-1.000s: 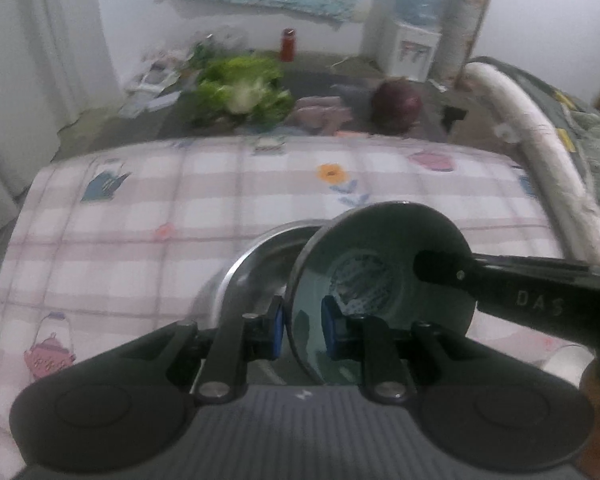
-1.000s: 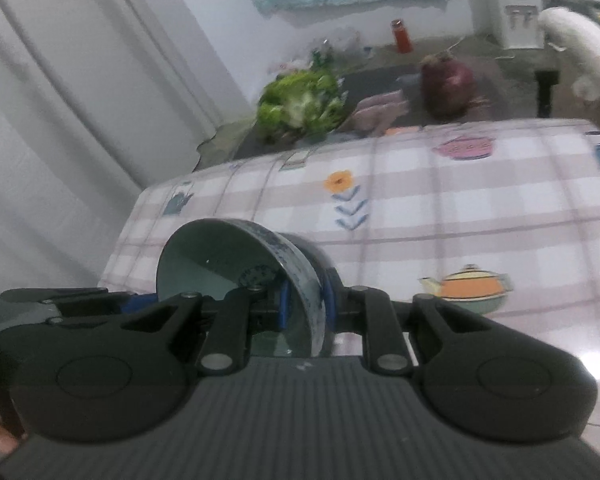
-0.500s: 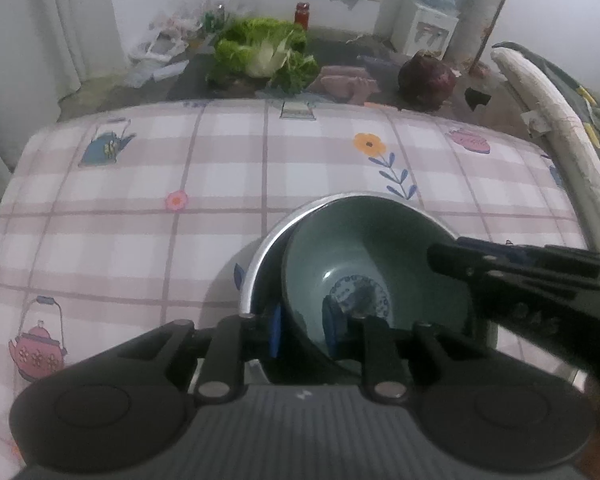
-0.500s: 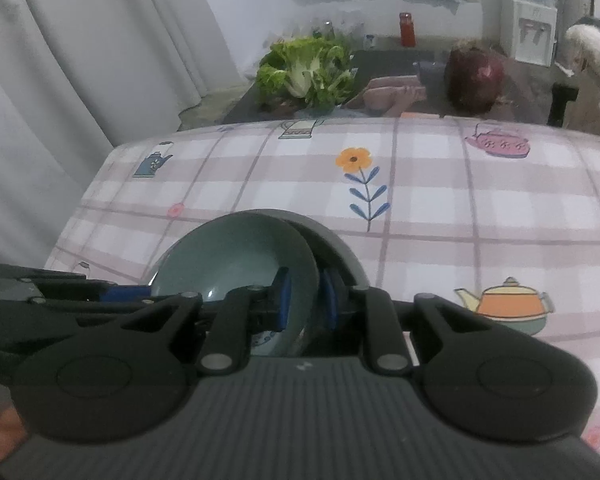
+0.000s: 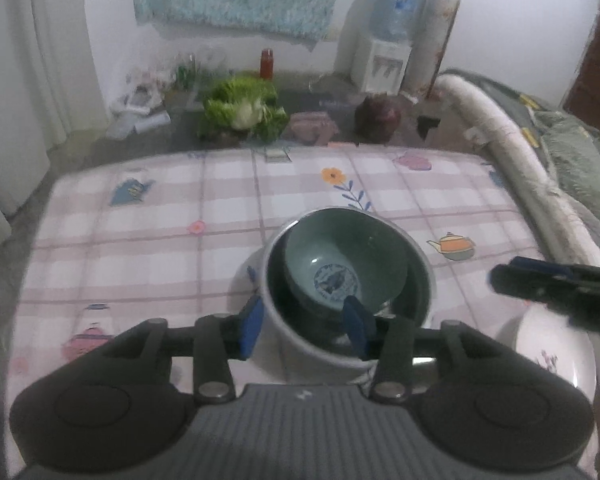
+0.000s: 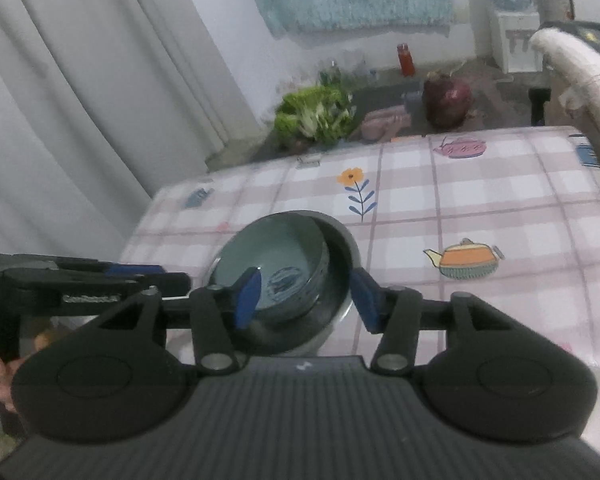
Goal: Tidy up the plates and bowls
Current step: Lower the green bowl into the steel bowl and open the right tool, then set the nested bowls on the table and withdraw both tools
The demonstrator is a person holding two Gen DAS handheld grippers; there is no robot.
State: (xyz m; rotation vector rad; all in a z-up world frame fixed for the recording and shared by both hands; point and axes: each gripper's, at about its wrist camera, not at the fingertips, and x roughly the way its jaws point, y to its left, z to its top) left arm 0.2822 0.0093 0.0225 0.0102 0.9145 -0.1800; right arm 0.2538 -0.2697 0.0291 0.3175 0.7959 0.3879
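Note:
A teal bowl [image 5: 342, 256] with a blue pattern inside rests in a larger grey metal bowl [image 5: 296, 338] on the plaid tablecloth. Both show in the right wrist view, the teal bowl [image 6: 276, 258] inside the metal bowl [image 6: 340, 240]. My left gripper [image 5: 304, 328] is open, its blue pads either side of the metal bowl's near rim, holding nothing. My right gripper [image 6: 306, 294] is open just above the bowls and empty. It shows at the right of the left wrist view [image 5: 556, 292]. A white plate [image 5: 548, 352] lies at the right.
The plaid tablecloth [image 5: 160, 240] covers the table. Beyond its far edge, on the floor, are a lettuce [image 5: 242, 108], a dark red cabbage [image 5: 378, 118], a red bottle [image 5: 266, 64] and a water dispenser [image 5: 388, 52]. A padded rail [image 5: 512, 160] runs along the right. Curtains [image 6: 80, 80] hang at the left.
Both grippers held the teal bowl tilted, lowered it into the metal bowl, then opened and drew back. The bowl now rests level inside.

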